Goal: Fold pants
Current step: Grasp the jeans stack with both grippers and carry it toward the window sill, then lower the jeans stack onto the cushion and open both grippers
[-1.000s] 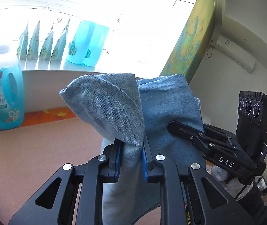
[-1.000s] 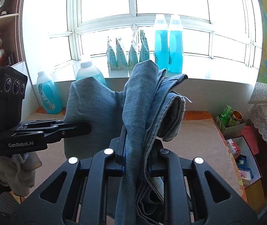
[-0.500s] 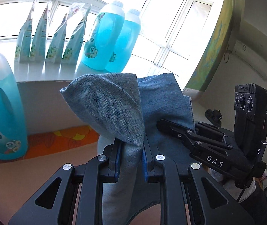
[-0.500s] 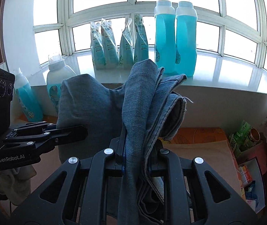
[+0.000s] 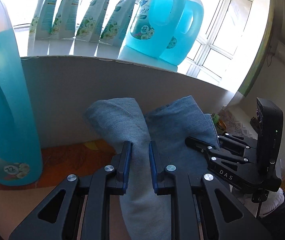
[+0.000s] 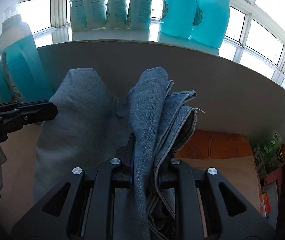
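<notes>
Looking at the biggest thing first: the pants hang bunched in the air between both grippers, right up near the windowsill wall, above the tan surface. Main worry is a lopsided drop. The right gripper has a thick stack of denim layers between its fingers and its jaws are opening, so that side could slip out while the left gripper is clamped narrow on its own fold. That would skew the fold or let the hem edges fan apart. Smaller risk: the fabric swinging into the blue detergent bottle just beside it on the left and knocking it over.
</notes>
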